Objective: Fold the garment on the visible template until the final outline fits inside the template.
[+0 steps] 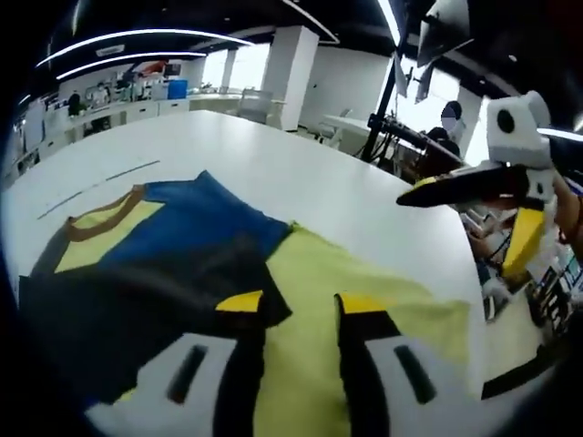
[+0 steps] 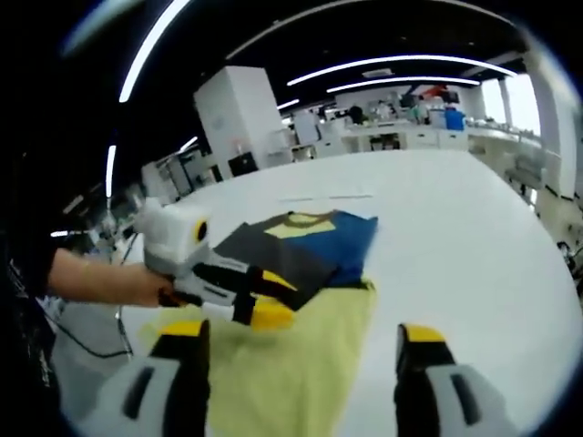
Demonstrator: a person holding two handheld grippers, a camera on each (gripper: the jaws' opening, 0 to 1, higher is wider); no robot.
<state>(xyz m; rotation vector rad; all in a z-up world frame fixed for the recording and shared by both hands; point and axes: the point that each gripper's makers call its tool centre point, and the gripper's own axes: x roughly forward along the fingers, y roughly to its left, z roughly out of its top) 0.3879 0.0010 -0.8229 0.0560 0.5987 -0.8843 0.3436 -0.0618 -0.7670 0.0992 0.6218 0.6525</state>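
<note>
Garment [image 1: 273, 273] lies partly folded on white bench [image 1: 301, 173]. Left hand-held gripper [image 1: 299, 305] jaws apart above yellow fabric; right hand-held gripper [image 2: 299, 350] apart, empty. Risk: single-layer pinch drags fold askew.

1 garment [image 1: 273, 273], yellow/blue/black, on 1 white tabletop [image 1: 301, 173]. 2 tongs: left [image 1: 296, 305], right [image 2: 301, 337]. 1 person's hand [image 2: 137, 284] on left tongs.

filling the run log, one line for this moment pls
garment: part folded on white table | left tongs: open, over yellow panel | right tongs: open, above table
</note>
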